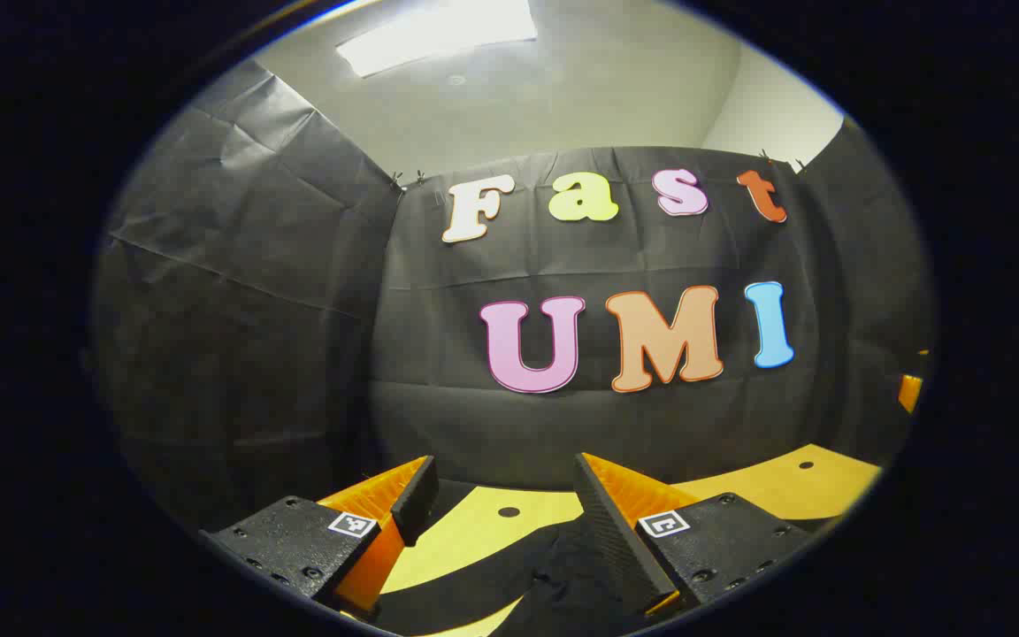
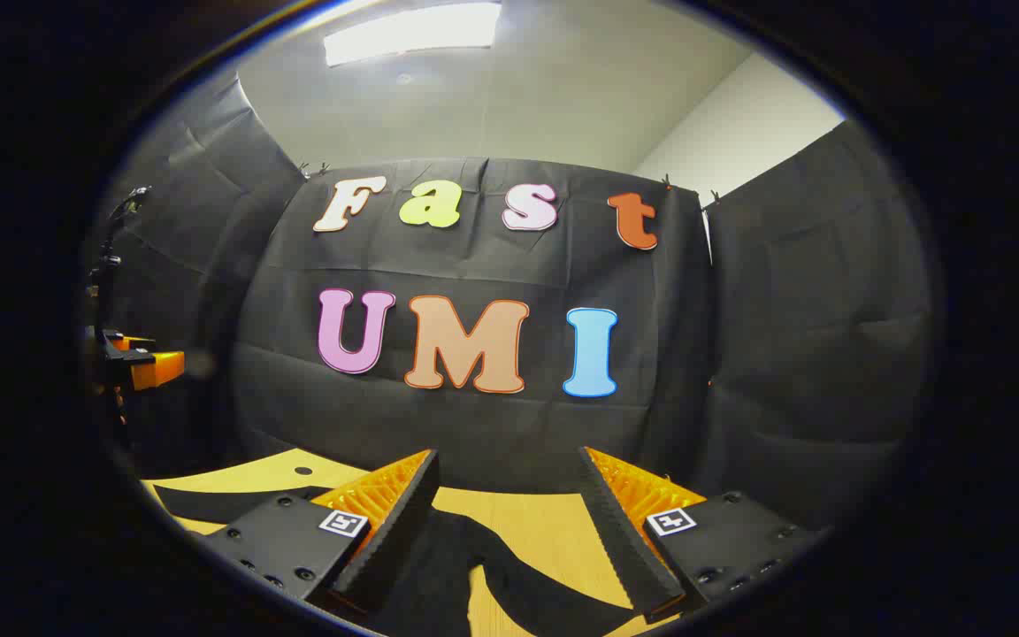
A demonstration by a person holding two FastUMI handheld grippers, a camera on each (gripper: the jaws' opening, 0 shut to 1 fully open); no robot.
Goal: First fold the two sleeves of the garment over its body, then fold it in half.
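Black fabric garment point(image 1: 554, 575) lies on the pale yellow wooden table point(image 1: 792, 487) at bottom centre of both views, a sleeve-like strip point(image 2: 226, 502) trailing toward lower left in the right gripper view. Left gripper point(image 1: 504, 495) and right gripper point(image 2: 509, 491) hover above it, jaws apart, holding nothing, probably poised to start on a sleeve.

Black cloth wall point(image 1: 297, 292) hung ahead of me and to both sides, creased, clipped along its top edge, white ceiling point(image 1: 563, 97) above, bright rectangular light panel point(image 2: 412, 31), pale wooden tabletop point(image 2: 554, 531) below me
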